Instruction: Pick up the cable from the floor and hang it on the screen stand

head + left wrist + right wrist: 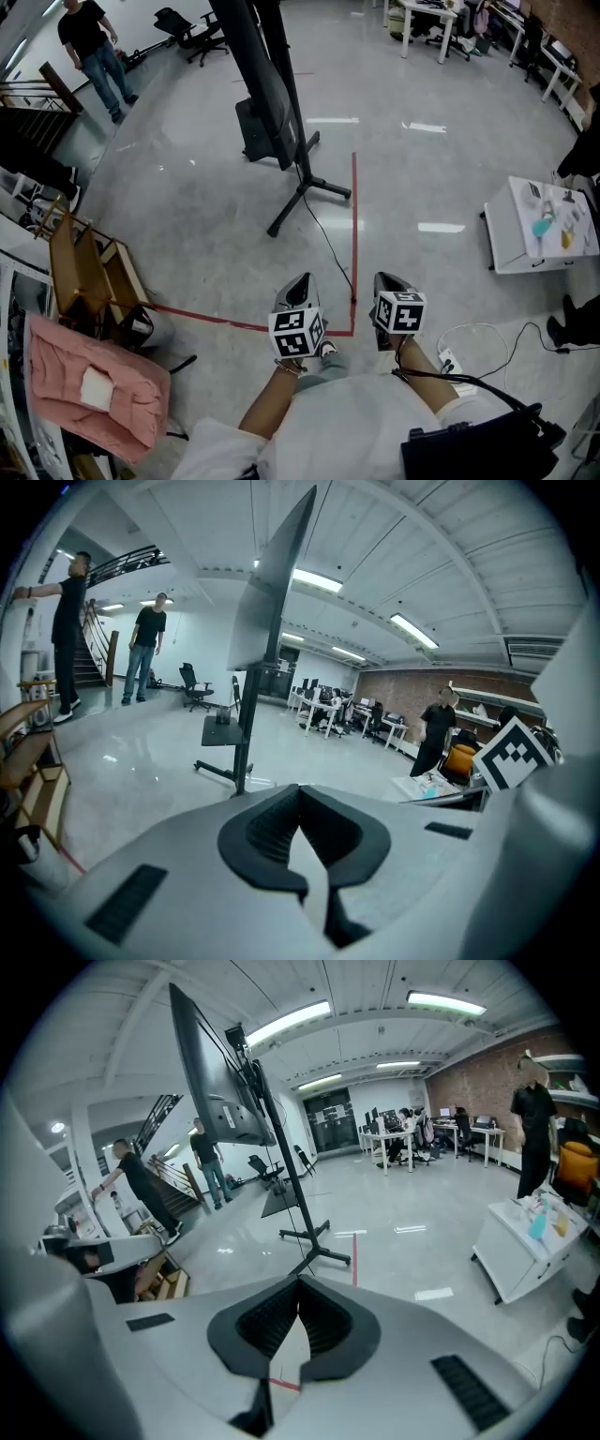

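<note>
Head view looks steeply down on a grey floor where one thin black cable (330, 246) trails from the foot of the screen stand (302, 184) toward the wearer, running close beside the red tape line (354, 216). The left tongs (298, 284) and right tongs (388, 279) are held side by side, with the cable's near end between them in the picture, and neither touches it. Each gripper view shows its jaws pressed together with nothing between them.

I judge the cable light and limp. It should sag on both sides of any grip and could slide through the pads, so a firm pinch on a free stretch, clear of the stand's legs, looks best. Whether its far end is plugged in I cannot tell.

Counted: one dark cable by the stand, one separate white lead (473, 330) looping at the right, one stand carrying one screen (255, 84), two tongs, one white surface (506, 255).
</note>
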`<state>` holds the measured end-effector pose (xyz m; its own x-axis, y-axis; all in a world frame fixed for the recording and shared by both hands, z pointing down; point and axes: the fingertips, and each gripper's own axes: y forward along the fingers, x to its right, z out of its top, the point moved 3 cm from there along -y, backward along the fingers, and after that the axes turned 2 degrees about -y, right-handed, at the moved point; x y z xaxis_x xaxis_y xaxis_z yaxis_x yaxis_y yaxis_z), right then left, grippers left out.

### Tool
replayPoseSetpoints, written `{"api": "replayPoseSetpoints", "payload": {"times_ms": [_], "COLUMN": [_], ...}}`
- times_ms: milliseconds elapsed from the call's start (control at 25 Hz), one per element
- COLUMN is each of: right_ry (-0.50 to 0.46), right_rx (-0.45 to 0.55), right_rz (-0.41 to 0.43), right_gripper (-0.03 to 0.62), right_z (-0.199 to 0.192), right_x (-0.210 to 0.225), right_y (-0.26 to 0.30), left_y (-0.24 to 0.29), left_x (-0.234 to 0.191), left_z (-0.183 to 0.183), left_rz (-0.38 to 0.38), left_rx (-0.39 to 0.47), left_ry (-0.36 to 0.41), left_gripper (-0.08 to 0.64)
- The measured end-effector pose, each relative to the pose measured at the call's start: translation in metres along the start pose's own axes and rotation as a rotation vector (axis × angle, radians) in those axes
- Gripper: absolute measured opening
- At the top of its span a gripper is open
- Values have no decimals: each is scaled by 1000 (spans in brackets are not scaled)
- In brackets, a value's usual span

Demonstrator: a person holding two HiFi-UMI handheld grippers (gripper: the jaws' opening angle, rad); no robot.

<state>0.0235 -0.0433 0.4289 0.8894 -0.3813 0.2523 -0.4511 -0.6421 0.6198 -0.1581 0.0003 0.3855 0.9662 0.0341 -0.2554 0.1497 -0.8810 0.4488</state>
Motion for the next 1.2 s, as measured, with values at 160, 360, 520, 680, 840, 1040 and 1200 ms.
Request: {"api": "replayPoseSetpoints", "payload": {"times_ms": [160,360,520,680,840,1040,1200], "right_ry": [20,54,60,57,27,18,30], "right_rx": [-3,-54,-88,-113,-116,-151,-200], "right_rz": [-18,-42,-44,-28,-7,1,18], "right_gripper": [17,17,17,17,17,18,20], "right_z": [7,-8,-8,-7,-28,-97,-171], "right_x": [11,46,74,88,93,109,131], "right_y": [24,47,78,107,144,209,272], "left_y": [34,67,100,125,149,194,236], "left_x": [-10,-6,-11,-13,-27,-52,-79], "left_z": [0,-20,-36,-45,-76,-151,-217], "left_rz": [-17,-26,16,4,-5,-39,-40], "left_rx": [-50,-134,-191,-212,-258,-312,-321], "left_ry": [19,38,24,23,25,33,43], "left_gripper": [3,3,3,3,3,3,3]}}
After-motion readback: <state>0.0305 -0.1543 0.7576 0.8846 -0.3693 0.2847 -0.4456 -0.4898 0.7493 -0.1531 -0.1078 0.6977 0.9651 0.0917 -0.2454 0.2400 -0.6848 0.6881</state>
